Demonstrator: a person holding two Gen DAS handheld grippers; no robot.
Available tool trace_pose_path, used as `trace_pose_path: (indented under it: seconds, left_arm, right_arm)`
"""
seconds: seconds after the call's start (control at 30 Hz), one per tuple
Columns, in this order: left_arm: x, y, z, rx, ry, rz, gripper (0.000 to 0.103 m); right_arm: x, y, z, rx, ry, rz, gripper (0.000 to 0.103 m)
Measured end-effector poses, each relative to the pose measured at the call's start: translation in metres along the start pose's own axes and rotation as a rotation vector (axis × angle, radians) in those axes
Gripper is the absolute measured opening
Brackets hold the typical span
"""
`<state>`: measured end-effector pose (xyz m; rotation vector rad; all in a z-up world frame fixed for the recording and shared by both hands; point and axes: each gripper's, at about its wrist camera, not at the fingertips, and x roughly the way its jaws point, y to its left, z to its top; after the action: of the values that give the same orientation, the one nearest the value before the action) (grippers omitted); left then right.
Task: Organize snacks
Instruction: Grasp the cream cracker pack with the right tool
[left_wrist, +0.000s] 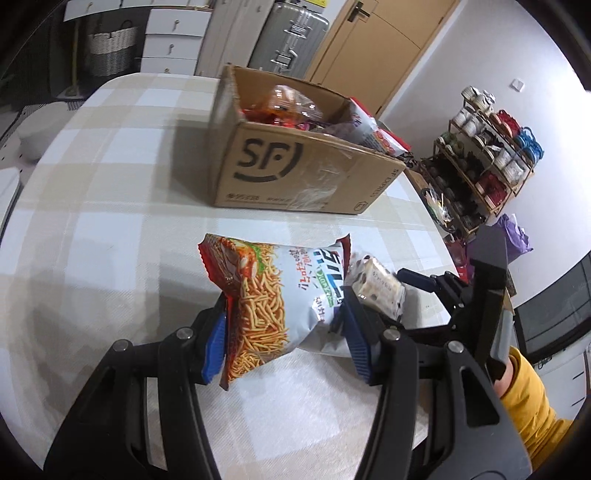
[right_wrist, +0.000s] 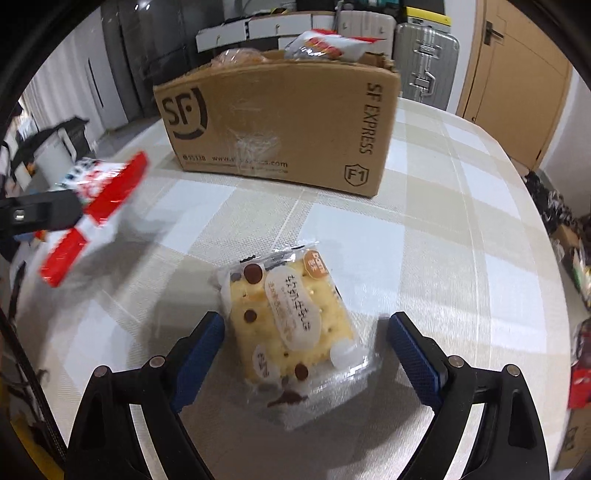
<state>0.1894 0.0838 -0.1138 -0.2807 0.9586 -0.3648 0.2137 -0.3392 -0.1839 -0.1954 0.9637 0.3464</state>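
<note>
Now my left gripper (left_wrist: 286, 332) is clamped on a puffy bag of noodle sticks (left_wrist: 273, 295). In the left wrist view the bag sits in the lower middle of the frame, squeezed between my two blue ridged pads (left_wrist: 216, 345), one on each side. The bag is shiny and crinkly, white and red, with thin orange sticks printed on it. It looks lifted off the table, but I cannot tell for sure.

My right gripper (right_wrist: 306, 354) has its fingers wide apart. In the right wrist view a cracker packet (right_wrist: 291, 325) lies flat on the table in the lower middle of the frame, between my two pads. The left pad (right_wrist: 199, 354) is just beside the packet. The right pad (right_wrist: 413, 358) is a bit apart from it. Neither one presses on it. The packet is clear, soft plastic, and inside is a square yellow cracker with brown dots.

The tablecloth (right_wrist: 424, 229) is woven, with beige and white squares.

In the upper middle of both views stands an open brown cardboard box (right_wrist: 280, 125) with "SF" on its side. Snack bags (left_wrist: 291, 107) poke out of its top. The box stands well apart from the cracker packet.
</note>
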Motion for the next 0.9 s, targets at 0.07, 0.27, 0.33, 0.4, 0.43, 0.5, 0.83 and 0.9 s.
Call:
trace_pose_path:
  seconds: [0.07, 0.27, 0.33, 0.4, 0.43, 0.5, 0.83, 0.9]
  left_arm:
    - [-0.004, 0.002, -0.004, 0.001, -0.004, 0.006, 0.052]
    - [-0.026, 0.006, -0.018, 0.005, -0.029, 0.011, 0.052]
    - [-0.033, 0.008, -0.023, 0.006, -0.031, 0.008, 0.052]
    - [-0.034, 0.005, -0.027, 0.007, -0.031, 0.002, 0.052]
    - [-0.038, 0.006, -0.031, 0.007, -0.032, 0.001, 0.052]
    - [-0.037, 0.001, -0.032, 0.008, -0.033, -0.001, 0.052]
    - [-0.038, -0.012, -0.035, 0.004, -0.035, 0.0, 0.052]
    - [-0.039, -0.013, -0.037, 0.002, -0.036, 0.0, 0.052]
  right_arm:
    - [0.001, 0.003, 0.001, -0.016, -0.003, 0.004, 0.091]
    - [-0.004, 0.009, -0.003, -0.035, -0.051, 0.015, 0.075]
    - [-0.01, 0.017, -0.006, -0.056, -0.058, 0.024, 0.062]
    - [-0.013, 0.025, -0.008, -0.076, -0.068, -0.001, 0.059]
    - [-0.014, 0.028, -0.009, -0.081, -0.075, -0.017, 0.059]
    - [-0.016, 0.032, -0.011, -0.084, -0.078, -0.005, 0.059]
    - [-0.028, 0.035, -0.027, -0.068, -0.092, 0.032, 0.059]
    - [-0.031, 0.033, -0.025, -0.05, -0.096, 0.05, 0.059]
